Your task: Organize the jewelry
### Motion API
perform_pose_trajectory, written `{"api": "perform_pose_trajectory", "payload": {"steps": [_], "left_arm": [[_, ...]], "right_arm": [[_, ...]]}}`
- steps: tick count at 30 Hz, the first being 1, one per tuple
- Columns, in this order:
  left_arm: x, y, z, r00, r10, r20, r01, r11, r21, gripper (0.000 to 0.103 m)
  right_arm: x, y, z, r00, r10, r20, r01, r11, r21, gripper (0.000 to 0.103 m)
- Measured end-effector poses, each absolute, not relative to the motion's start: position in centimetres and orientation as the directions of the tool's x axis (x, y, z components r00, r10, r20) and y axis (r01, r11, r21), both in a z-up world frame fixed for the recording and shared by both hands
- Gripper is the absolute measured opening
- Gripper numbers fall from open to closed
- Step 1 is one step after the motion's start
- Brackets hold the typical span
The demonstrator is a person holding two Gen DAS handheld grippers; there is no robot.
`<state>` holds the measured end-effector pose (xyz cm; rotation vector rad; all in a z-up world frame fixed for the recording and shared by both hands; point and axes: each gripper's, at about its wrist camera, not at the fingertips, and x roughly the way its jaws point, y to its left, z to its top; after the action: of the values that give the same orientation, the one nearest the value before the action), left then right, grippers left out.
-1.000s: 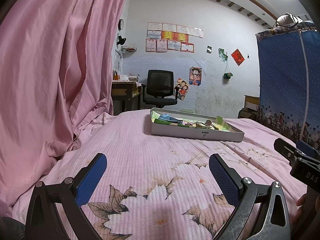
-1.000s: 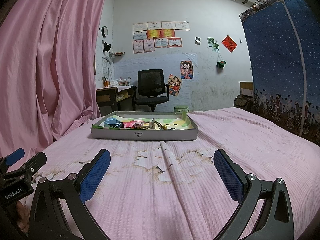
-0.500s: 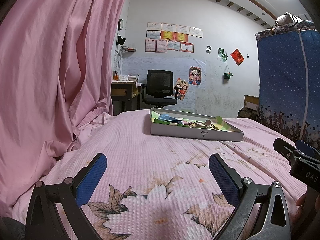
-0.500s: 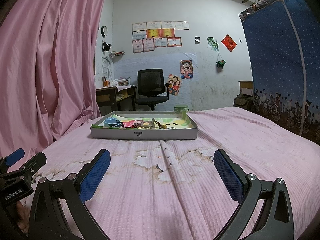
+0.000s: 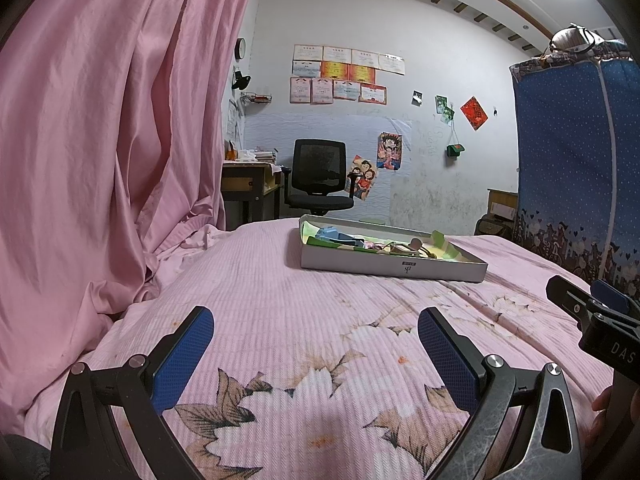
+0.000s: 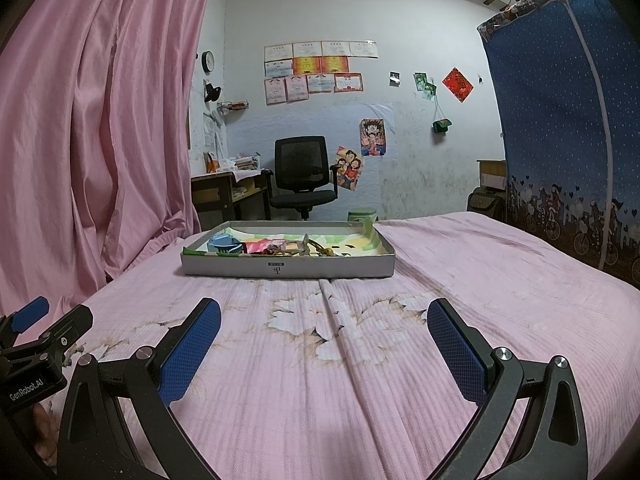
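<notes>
A shallow grey box tray [image 5: 392,266] [image 6: 288,269] lies on the pink flowered bed, far ahead of both grippers. Inside it I see a small blue container [image 6: 225,245] [image 5: 330,235], a pink-red packet [image 6: 258,247] and a tangle of small jewelry pieces [image 6: 304,250] [image 5: 412,246]; details are too small to tell. My left gripper [image 5: 314,334] hovers open low over the bedspread, with nothing between its blue pads. My right gripper [image 6: 324,330] is likewise open and empty, facing the tray head-on. Each gripper shows at the edge of the other's view.
A pink curtain [image 5: 100,140] hangs along the left side of the bed. A blue fabric wardrobe [image 6: 568,128] stands at the right. Beyond the bed are a black office chair [image 6: 302,178] and a wooden desk [image 6: 224,196] against the wall.
</notes>
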<state>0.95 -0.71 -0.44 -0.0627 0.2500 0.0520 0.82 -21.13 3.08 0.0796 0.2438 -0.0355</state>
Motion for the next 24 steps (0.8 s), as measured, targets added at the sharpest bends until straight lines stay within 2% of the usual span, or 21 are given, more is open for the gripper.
{"api": "perform_pose_trajectory", "payload": {"steps": [24], "left_arm": [[0.94,-0.83,-0.47,0.967,0.046,-0.252,-0.06,0.997,-0.051,0.103]], "right_arm": [[0.89,-21.24,3.09,0.969,-0.025,-0.245,0.045,0.996,0.076,0.102]]}}
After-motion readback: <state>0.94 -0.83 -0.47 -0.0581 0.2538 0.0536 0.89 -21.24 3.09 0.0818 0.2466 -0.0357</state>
